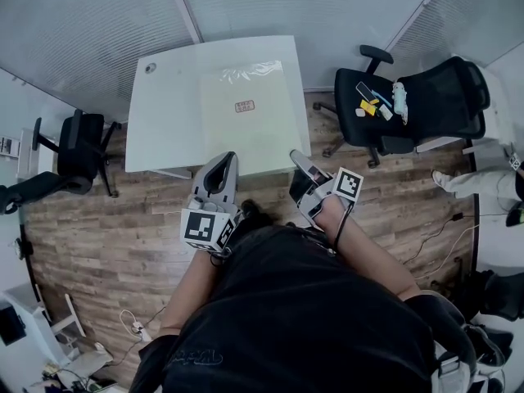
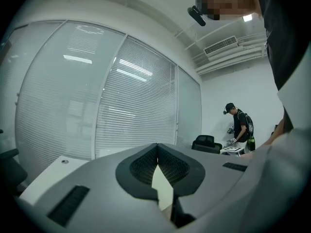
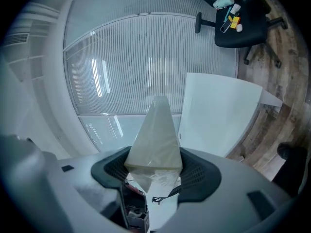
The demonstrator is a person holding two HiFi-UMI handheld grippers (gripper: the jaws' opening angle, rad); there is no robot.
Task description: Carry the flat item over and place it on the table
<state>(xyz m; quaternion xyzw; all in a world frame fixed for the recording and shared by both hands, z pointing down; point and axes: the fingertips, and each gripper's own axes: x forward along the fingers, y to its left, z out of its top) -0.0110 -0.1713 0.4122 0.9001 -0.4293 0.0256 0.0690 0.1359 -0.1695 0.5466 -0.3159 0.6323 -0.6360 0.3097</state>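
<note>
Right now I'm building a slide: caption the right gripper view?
Right tool shut on a translucent flat sheet, white table ahead.

Head view steeply down over white table (image 1: 164, 121), right gripper view sharing that table, left gripper view angled upward

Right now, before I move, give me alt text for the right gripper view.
The right gripper clamps a pale, translucent flat item between its jaws, tapering to a point ahead of them. Beyond stands the white table on a wood floor, with window blinds behind and a black office chair carrying small objects at upper right.
</note>
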